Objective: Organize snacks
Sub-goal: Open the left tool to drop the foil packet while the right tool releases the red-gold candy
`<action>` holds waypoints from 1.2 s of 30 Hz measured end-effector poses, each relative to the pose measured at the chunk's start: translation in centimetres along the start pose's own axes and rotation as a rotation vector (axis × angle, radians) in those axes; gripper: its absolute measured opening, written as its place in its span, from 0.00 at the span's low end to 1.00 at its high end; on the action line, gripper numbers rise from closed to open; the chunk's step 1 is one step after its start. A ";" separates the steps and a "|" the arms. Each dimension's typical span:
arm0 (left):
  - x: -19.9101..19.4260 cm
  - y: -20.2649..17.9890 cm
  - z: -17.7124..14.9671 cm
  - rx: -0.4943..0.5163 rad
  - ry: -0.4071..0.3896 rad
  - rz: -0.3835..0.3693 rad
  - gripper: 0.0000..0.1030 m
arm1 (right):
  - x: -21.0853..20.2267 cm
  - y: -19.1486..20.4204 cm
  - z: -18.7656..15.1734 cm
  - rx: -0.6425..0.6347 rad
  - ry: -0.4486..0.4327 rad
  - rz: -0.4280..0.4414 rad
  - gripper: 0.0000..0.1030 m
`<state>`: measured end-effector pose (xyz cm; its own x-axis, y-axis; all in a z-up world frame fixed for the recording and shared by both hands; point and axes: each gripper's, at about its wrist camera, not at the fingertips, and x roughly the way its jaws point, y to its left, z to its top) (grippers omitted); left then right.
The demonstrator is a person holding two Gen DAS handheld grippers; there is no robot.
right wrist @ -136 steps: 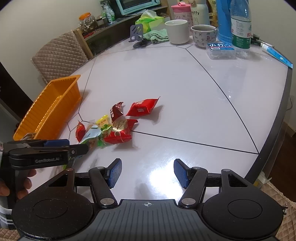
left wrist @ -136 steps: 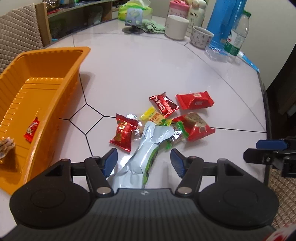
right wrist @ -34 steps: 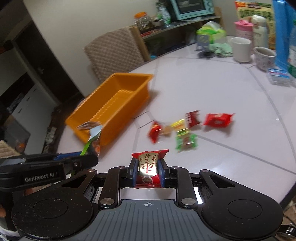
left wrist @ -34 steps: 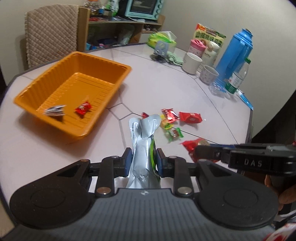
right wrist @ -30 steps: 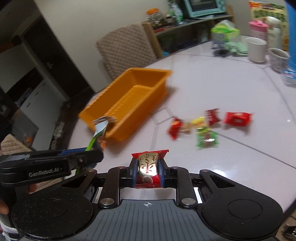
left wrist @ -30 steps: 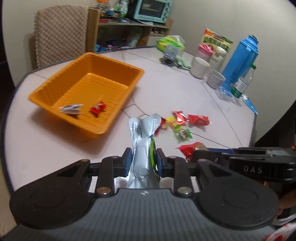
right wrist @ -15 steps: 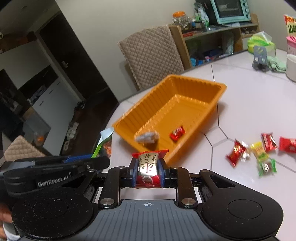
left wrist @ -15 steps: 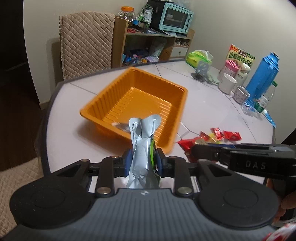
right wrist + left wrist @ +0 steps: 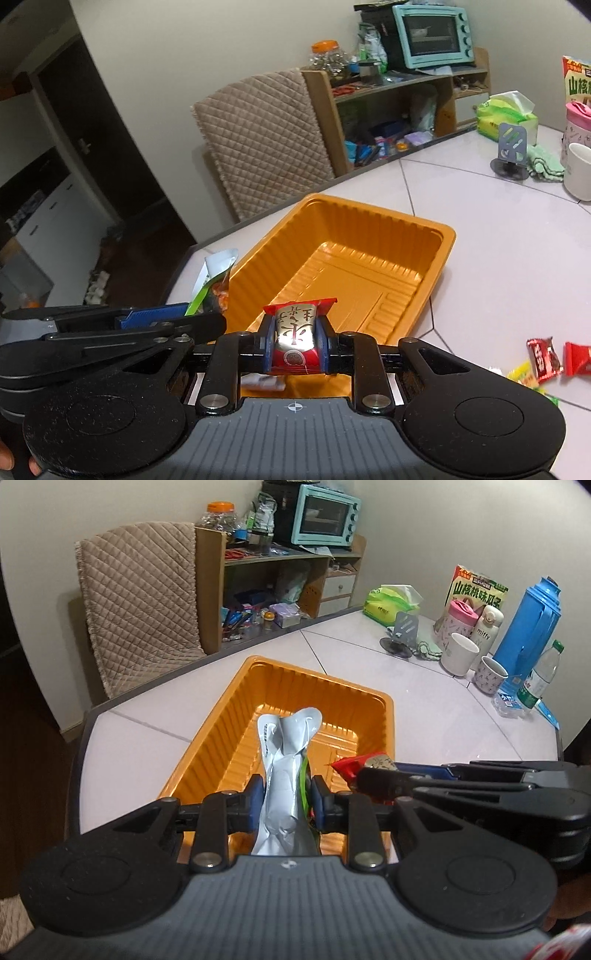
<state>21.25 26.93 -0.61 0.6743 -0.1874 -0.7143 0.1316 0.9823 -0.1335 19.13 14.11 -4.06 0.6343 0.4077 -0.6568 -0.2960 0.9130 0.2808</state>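
My left gripper (image 9: pixel 286 801) is shut on a silver and green snack pouch (image 9: pixel 286 764), held upright over the near end of the orange tray (image 9: pixel 229 716). My right gripper (image 9: pixel 295 341) is shut on a red and gold candy (image 9: pixel 295 334), also above the near end of the orange tray (image 9: pixel 436 254). The right gripper enters the left wrist view from the right, candy (image 9: pixel 364 766) at its tip. The left gripper and pouch (image 9: pixel 212 277) show at the left of the right wrist view. Several wrapped snacks (image 9: pixel 546 358) lie on the white table right of the tray.
A padded chair (image 9: pixel 140 620) stands beyond the tray, a wooden shelf with a teal oven (image 9: pixel 325 515) behind it. Cups (image 9: pixel 460 653), a blue thermos (image 9: pixel 528 620), a water bottle (image 9: pixel 537 679) and a tissue pack (image 9: pixel 389 602) stand at the table's far right.
Both grippers have moved left from the snack pile to above the tray's near end, each still holding its snack. The tray now sits directly under both.
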 end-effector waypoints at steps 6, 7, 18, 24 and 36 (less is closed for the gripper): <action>3.6 0.7 1.7 0.021 0.040 -0.011 0.24 | 2.9 -1.4 1.0 0.019 0.025 -0.043 0.23; 4.1 0.8 1.9 0.022 0.047 -0.012 0.24 | 3.2 -1.6 1.1 0.020 0.031 -0.048 0.23; 7.9 2.1 2.7 0.020 0.098 -0.019 0.24 | 6.0 -2.9 1.5 0.025 0.061 -0.077 0.23; 8.7 2.1 2.9 0.023 0.108 -0.023 0.24 | 6.2 -3.2 1.6 0.031 0.046 -0.067 0.23; 7.0 2.6 2.4 -0.008 0.104 -0.001 0.27 | 5.3 -3.2 1.2 0.032 0.052 -0.026 0.24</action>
<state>28.06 28.21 -4.30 0.5951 -0.1872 -0.7815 0.1259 0.9822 -0.1394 24.29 13.36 -7.59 0.6030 0.3835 -0.6995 -0.2567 0.9235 0.2850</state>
